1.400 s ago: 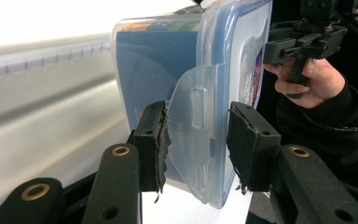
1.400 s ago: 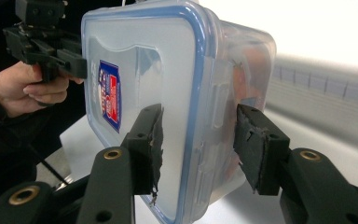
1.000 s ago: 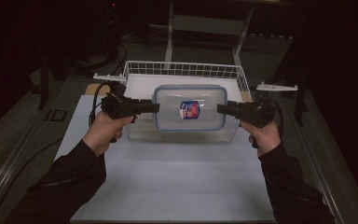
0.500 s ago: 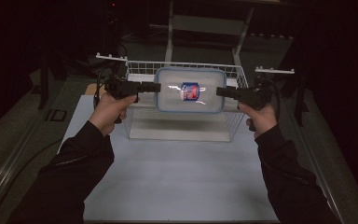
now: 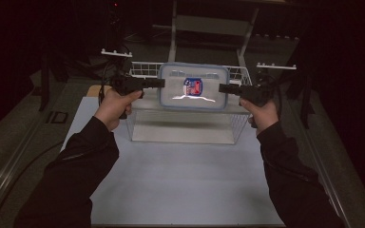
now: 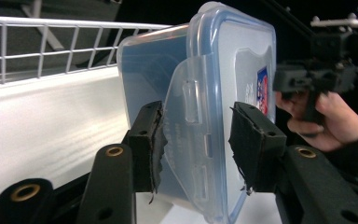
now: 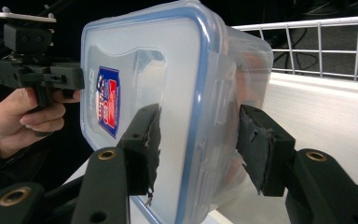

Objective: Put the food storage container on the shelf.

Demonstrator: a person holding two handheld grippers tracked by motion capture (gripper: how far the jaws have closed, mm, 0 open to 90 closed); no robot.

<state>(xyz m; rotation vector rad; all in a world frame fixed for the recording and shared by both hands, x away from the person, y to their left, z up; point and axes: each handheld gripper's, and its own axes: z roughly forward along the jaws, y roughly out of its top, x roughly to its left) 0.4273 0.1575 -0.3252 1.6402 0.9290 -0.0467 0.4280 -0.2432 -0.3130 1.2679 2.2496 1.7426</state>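
Note:
A clear plastic box point(image 5: 193, 88) with a blue-rimmed lid and a red-and-blue label hangs in the air over a white wire basket point(image 5: 185, 127), its lid tipped toward the person. My left gripper point(image 5: 160, 83) clamps its left end and my right gripper point(image 5: 221, 88) its right end. In the left gripper view the pads point(image 6: 150, 140) straddle the side latch of the box point(image 6: 214, 70). In the right gripper view one pad point(image 7: 144, 140) lies on the lid and the other behind the box point(image 7: 158, 60). Both pairs of jaws have just eased open a little, still gripping.
The basket stands at the far end of a white mat point(image 5: 180, 180) on the table. Dark stands and cables lie behind it. Each gripper view also shows the opposite hand with its gripper point(image 6: 317, 79) point(image 7: 42, 74).
Both hands carried the box away from the person and slightly up, from over the basket's front to over its far rim. The lid now faces the camera more.

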